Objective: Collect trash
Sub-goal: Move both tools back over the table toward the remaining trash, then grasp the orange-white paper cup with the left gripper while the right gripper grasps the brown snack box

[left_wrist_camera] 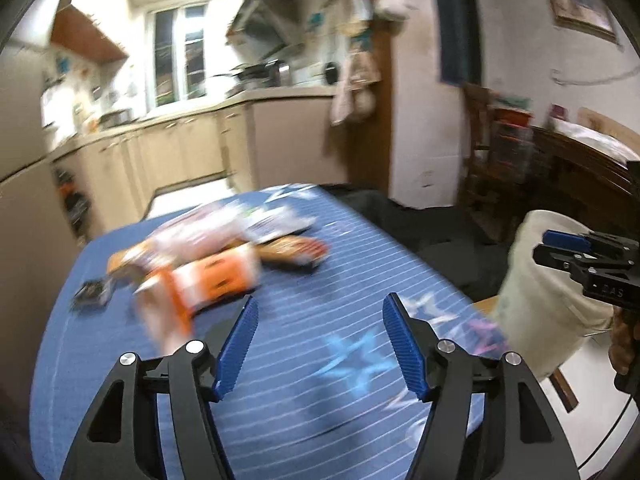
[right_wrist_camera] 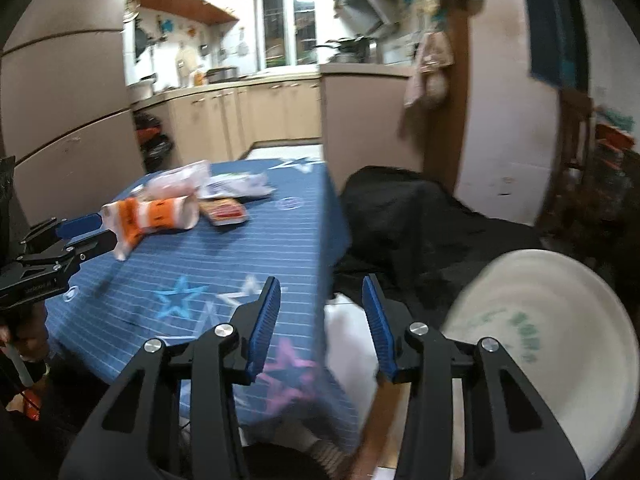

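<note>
Beyond the parted fingers [left_wrist_camera: 394, 322], wrappers [left_wrist_camera: 208, 268].

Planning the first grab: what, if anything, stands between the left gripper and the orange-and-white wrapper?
Nothing visible. Only bare blue striped tablecloth separates the open left gripper from the orange-and-white wrapper.

Our left wrist view sits low over the near part of the blue star tablecloth [left_wrist_camera: 280, 280], facing the far kitchen. Our right wrist view hangs off the table's right edge, facing likewise. We share the tablecloth, wrappers [right_wrist_camera: 160, 208] and white bucket [right_wrist_camera: 560, 340].
</note>
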Action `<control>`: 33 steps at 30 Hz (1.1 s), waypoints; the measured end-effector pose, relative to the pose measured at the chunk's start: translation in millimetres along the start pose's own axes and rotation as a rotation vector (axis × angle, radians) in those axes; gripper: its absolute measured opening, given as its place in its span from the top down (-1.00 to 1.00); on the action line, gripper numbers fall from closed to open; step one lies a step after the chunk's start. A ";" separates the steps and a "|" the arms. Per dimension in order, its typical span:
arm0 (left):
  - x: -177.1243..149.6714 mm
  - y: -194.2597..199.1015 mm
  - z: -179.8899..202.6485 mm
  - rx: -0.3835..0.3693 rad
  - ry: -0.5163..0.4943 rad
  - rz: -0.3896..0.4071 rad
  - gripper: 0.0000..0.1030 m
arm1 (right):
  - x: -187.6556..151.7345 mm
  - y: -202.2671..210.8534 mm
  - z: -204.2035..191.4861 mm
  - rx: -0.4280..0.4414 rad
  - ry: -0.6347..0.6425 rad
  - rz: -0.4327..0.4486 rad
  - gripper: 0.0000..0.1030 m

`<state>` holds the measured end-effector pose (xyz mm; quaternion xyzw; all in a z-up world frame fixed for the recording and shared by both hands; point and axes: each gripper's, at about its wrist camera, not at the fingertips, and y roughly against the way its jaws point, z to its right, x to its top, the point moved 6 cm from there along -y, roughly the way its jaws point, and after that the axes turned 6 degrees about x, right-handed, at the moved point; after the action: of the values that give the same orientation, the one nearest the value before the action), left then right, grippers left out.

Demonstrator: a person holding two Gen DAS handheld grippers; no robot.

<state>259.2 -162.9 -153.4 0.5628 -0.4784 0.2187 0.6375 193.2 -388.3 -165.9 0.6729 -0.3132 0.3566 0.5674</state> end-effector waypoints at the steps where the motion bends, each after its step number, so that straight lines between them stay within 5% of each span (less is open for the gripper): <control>1: -4.2 1.0 -12.1 0.022 0.019 -0.007 -0.29 | 0.6 -7.8 -10.5 0.023 0.006 -0.010 0.23; 8: -27.3 0.3 -87.1 0.176 0.156 -0.048 -0.29 | 2.5 -46.6 -62.3 0.124 0.063 -0.059 0.26; 12: -29.4 -13.4 -100.3 0.207 0.192 -0.063 -0.55 | 9.5 -72.3 -75.4 0.157 0.085 -0.091 0.26; 17: -28.8 -36.2 -106.8 0.247 0.205 -0.070 -0.64 | 30.7 -116.5 -83.3 0.169 0.139 -0.140 0.24; 21: -26.3 -57.1 -112.0 0.242 0.236 -0.100 -0.65 | 48.3 -154.4 -87.1 0.196 0.173 -0.190 -0.36; 33: -22.2 -87.7 -123.1 0.201 0.307 -0.173 -0.62 | 64.5 -245.3 -97.5 0.268 0.244 -0.352 -0.46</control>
<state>365.8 -66.7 -205.8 0.6227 -0.3013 0.2932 0.6599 419.2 -253.9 -234.7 0.7384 -0.0705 0.3692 0.5598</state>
